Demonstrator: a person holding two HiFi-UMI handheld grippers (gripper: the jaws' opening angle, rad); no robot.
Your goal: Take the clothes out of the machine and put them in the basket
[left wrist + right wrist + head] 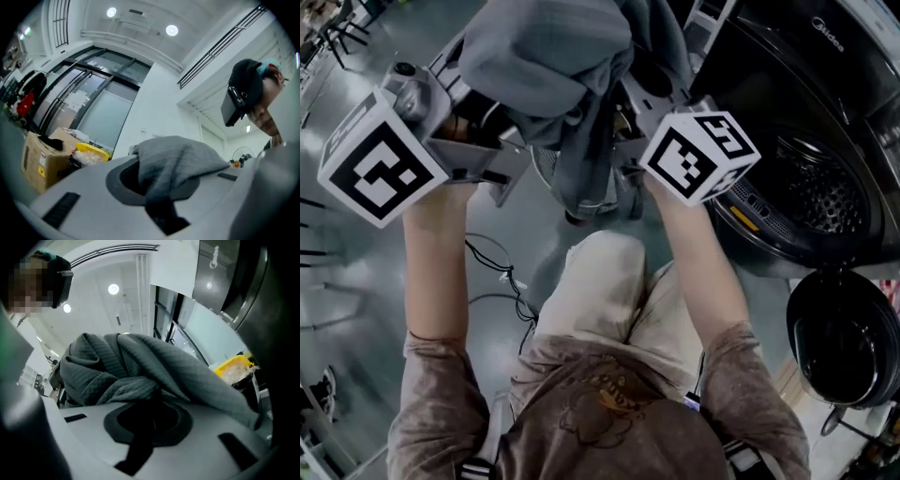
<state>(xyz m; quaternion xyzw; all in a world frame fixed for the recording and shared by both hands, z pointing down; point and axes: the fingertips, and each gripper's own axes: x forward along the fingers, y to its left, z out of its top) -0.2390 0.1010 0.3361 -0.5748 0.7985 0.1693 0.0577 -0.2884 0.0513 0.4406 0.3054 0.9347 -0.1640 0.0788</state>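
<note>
A bunched grey garment hangs between my two grippers, raised high in front of me in the head view. My left gripper is shut on one fold of the garment, which spills out of its jaws. On another part of the same garment, my right gripper is shut too, with the cloth piled over its jaws. The cloth hides both grippers' fingertips in the head view. The dark washing machine stands to the right, its drum open. No basket is in view.
The machine's round door hangs open at the lower right, close to my right elbow. Cables lie on the grey floor below. A cardboard box and a yellow bin stand by glass doors in the left gripper view.
</note>
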